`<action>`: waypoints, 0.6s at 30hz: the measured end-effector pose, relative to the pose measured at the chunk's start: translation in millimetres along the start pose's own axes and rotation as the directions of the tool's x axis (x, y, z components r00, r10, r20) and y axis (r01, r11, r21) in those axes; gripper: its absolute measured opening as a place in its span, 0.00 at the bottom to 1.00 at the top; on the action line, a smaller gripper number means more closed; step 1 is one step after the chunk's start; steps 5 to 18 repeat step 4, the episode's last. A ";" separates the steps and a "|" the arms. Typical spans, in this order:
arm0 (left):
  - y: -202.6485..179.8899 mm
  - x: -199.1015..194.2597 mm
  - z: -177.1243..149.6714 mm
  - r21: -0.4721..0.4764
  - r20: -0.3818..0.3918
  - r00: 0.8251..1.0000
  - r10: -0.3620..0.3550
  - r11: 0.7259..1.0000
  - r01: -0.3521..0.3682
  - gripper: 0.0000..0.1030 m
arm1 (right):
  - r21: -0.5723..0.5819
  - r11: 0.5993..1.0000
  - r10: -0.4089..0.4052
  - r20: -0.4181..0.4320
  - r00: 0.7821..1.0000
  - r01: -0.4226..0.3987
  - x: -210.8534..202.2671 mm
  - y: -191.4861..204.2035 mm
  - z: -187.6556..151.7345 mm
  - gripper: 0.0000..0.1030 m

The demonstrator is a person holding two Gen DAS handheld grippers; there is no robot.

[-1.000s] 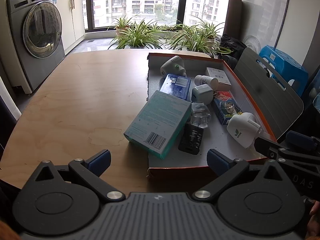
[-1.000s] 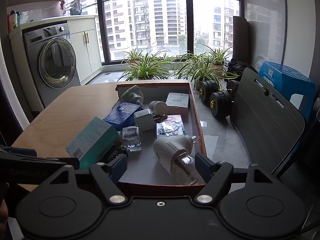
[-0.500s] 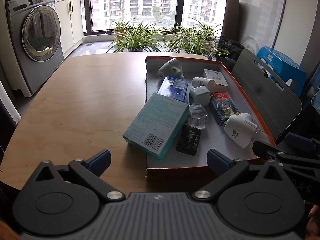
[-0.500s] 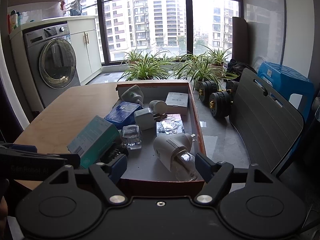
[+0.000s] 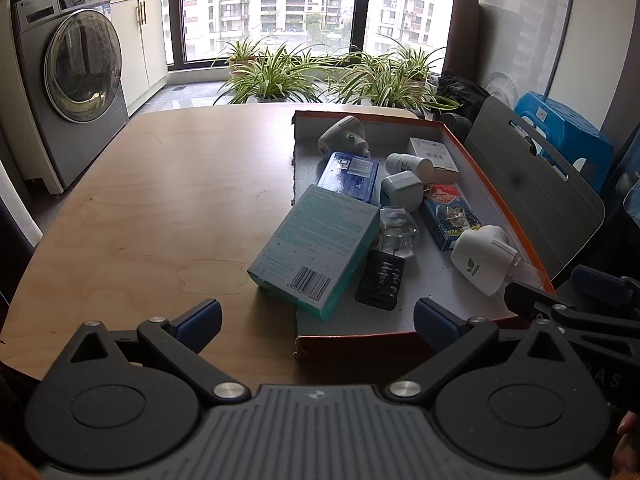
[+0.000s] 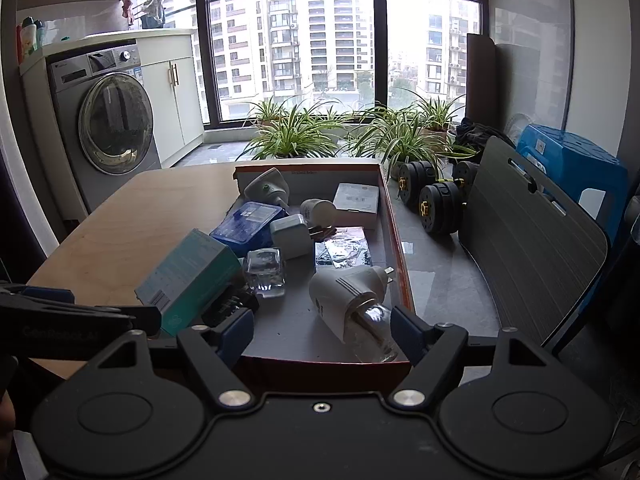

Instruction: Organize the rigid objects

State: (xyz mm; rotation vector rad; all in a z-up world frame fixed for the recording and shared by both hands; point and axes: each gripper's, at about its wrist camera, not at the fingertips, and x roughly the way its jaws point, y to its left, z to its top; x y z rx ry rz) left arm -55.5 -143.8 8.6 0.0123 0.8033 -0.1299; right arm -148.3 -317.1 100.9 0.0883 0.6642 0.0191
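Note:
An orange-rimmed cardboard tray (image 5: 500, 184) (image 6: 396, 240) on the wooden table holds several objects: a teal box (image 5: 316, 248) (image 6: 188, 276) leaning over its left edge, a blue box (image 5: 350, 176), a white plug adapter (image 5: 400, 192), a clear cube (image 6: 265, 272), a black remote (image 5: 380, 280) and a white plug-in device (image 5: 480, 260) (image 6: 348, 296). My left gripper (image 5: 318, 320) is open and empty, just short of the tray's near edge. My right gripper (image 6: 322, 330) is open and empty at the near right corner, with the white device between its fingertips' line of sight.
The wooden table (image 5: 160, 200) stretches left of the tray. A grey folded chair (image 6: 532, 240) stands right of the table, with dumbbells (image 6: 432, 196) and a blue stool (image 6: 572, 168) behind. A washing machine (image 5: 76, 76) and potted plants (image 5: 280, 76) stand beyond.
Both grippers have drawn back a little from the tray, so its objects look smaller and farther. Nothing in the tray has moved. Both stay open.

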 end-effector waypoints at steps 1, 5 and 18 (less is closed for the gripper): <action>-0.1 -0.1 -0.2 0.002 0.002 1.000 0.001 1.000 -0.001 1.00 | 0.000 1.000 0.000 0.000 1.000 0.000 -0.1 -0.2 0.0 0.87; 0.4 -0.4 -1.6 0.001 0.005 1.000 0.005 1.000 -0.005 1.00 | -0.001 1.000 0.000 0.000 1.000 0.000 0.1 -0.4 0.0 0.87; 0.4 -0.4 -1.6 0.001 0.005 1.000 0.005 1.000 -0.005 1.00 | -0.001 1.000 0.000 0.000 1.000 0.000 0.1 -0.4 0.0 0.87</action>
